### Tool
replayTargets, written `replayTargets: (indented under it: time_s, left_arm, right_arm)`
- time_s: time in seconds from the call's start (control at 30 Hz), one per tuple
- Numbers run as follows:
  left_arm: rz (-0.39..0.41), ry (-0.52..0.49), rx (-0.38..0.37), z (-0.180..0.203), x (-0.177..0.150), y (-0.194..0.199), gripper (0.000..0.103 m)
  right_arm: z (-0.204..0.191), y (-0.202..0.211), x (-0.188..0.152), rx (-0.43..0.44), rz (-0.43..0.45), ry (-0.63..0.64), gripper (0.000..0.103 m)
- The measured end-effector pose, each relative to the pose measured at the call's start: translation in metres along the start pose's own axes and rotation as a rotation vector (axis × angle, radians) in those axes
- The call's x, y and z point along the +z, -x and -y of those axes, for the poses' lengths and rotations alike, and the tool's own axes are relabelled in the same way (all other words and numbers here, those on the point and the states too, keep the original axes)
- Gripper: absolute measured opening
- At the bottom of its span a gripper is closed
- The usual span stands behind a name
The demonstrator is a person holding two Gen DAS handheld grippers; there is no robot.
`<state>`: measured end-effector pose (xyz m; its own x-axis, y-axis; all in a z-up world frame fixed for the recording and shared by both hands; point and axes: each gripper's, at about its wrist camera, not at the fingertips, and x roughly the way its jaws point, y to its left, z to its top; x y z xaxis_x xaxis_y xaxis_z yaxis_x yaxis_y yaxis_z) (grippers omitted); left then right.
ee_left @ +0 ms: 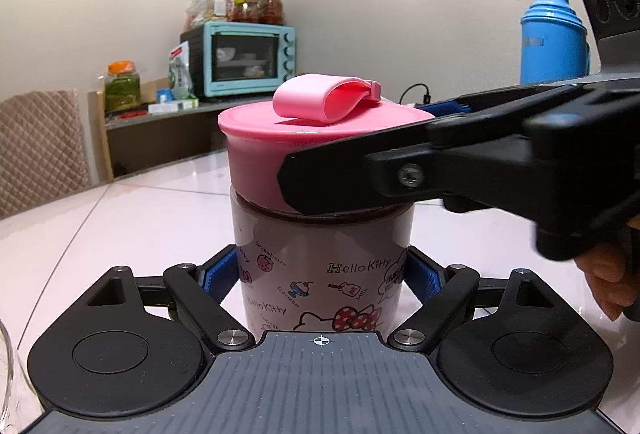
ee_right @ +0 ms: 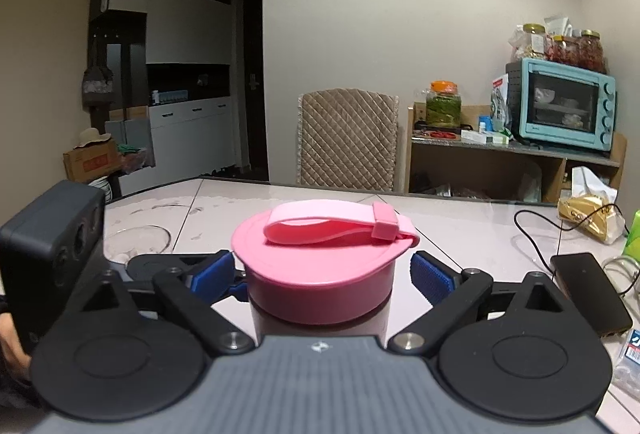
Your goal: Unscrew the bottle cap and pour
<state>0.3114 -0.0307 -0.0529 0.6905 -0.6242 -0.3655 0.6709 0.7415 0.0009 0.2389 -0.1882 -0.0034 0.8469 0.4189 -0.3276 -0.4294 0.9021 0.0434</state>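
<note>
The left gripper [ee_left: 326, 280] clamps the bottle [ee_left: 320, 258] low on its printed body, both blue pads [ee_left: 216, 276] pressed against the sides. The bottle stands upright on the white tabletop [ee_left: 120, 218], near the camera. Its pink cap [ee_right: 316, 270] remains seated on the neck, with a pink loop strap [ee_right: 332, 222] lying flat across the top. The right gripper [ee_right: 320, 274] straddles the cap at cap height with its jaws spread; a visible gap separates each pad [ee_right: 430, 276] from the cap rim. A black phone [ee_right: 588, 290] lies on the tabletop to the right.
</note>
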Motion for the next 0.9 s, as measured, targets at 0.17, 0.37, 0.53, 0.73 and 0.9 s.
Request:
replayTargets:
  time_s: [0.17,0.37,0.53,0.73,0.9]
  left_arm:
    - [0.0,0.0,0.0,0.002,0.0,0.002,0.089]
    - [0.0,-0.003,0.0,0.001,0.0,0.001,0.089]
    - [-0.003,-0.013,-0.008,0.007,0.0,0.002,0.089]
    - [-0.004,-0.014,-0.032,0.006,0.001,0.003,0.089]
    - [-0.001,-0.021,-0.042,0.007,0.001,0.003,0.089]
  right_arm:
    - [-0.003,-0.002,0.0,-0.022,-0.003,0.001,0.092]
    - [-0.006,-0.004,-0.001,-0.009,-0.009,-0.002,0.085]
    - [0.004,-0.002,-0.001,0.067,-0.014,0.025,0.085]
    - [0.027,-0.003,0.002,0.25,-0.026,0.094,0.085]
    - [0.048,-0.006,0.005,0.412,-0.033,0.14,0.085]
